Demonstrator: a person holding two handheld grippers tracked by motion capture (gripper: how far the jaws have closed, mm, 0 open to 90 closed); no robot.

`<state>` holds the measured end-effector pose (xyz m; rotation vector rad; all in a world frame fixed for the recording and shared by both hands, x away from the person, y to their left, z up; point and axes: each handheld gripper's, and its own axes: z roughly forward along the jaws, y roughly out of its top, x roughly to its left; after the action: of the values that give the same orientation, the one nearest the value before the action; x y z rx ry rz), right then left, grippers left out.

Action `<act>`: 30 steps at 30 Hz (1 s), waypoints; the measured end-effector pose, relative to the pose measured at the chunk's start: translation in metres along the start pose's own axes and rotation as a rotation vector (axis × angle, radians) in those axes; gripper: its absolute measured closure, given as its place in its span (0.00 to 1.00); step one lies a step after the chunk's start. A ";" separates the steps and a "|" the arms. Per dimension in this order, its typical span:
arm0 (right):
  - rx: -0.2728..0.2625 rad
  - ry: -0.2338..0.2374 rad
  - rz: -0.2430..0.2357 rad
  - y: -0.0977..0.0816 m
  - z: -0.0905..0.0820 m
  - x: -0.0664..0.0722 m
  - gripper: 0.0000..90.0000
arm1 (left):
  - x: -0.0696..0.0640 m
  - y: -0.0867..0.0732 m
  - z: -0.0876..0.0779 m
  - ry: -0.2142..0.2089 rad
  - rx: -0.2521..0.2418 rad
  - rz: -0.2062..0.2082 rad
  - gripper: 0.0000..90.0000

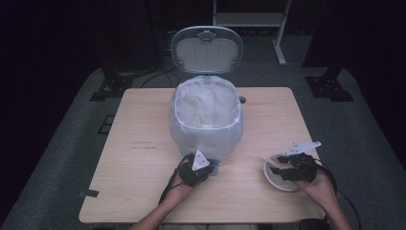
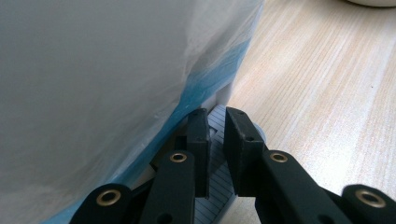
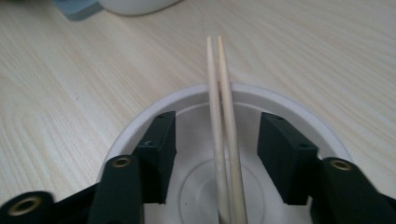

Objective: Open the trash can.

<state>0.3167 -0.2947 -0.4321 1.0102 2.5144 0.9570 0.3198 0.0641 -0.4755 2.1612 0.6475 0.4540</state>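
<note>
A pair of thin, pale wooden chopsticks [image 3: 223, 126] lies across a round white bowl [image 3: 140, 126] at the near right of the light wooden desk [image 1: 143, 191], their tips jutting over the bowl's far rim toward the bin. The right tool [image 3: 217, 135] hangs over the bowl with one black jaw on either side of the sticks. There is a clear gap on both sides, so it stands open around them and has no grip yet.

The left tool [image 2: 215, 123] is at the foot of a small white pedal bin [image 1: 206, 120] that stands mid-desk, lined with a thin white plastic bag edged in blue. Its jaws are drawn close together and rest on the pale ribbed pedal [image 2: 218, 140] at the bin's base. Whether they pinch the pedal or only press down on it I cannot tell. The bin's grey-rimmed lid [image 1: 207, 49] stands upright, and the lined mouth is wide open.

By my judgement the opening of the bin is done and the throwing-away has barely begun. The chopsticks are framed but not seized. What is left is to close on them, lift them clear of the bowl, carry them over the open mouth, and drop them in. The bowl may well follow, and the pedal can then be let go so that the lid falls.
</note>
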 end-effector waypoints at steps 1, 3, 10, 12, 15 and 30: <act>0.010 0.006 -0.003 0.000 0.001 0.000 0.57 | 0.000 0.000 0.000 -0.001 -0.004 -0.005 0.90; 0.034 0.012 -0.013 -0.001 0.003 -0.001 0.61 | 0.000 0.000 0.000 -0.001 -0.001 0.001 0.89; 0.091 0.027 -0.032 -0.004 0.008 -0.004 0.78 | 0.000 0.000 0.000 -0.001 0.001 0.000 0.89; 0.098 0.024 -0.030 -0.004 0.008 -0.004 0.85 | 0.000 0.000 0.000 -0.001 0.000 0.001 0.89; 0.102 0.035 -0.021 -0.005 0.009 -0.005 0.87 | 0.000 0.000 0.000 -0.002 -0.005 -0.005 0.89; 0.074 0.058 0.006 -0.003 0.001 -0.007 0.88 | 0.002 -0.001 0.000 -0.010 -0.009 -0.001 0.89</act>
<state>0.3208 -0.2999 -0.4348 1.0259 2.6136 0.9136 0.3206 0.0661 -0.4763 2.1530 0.6392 0.4442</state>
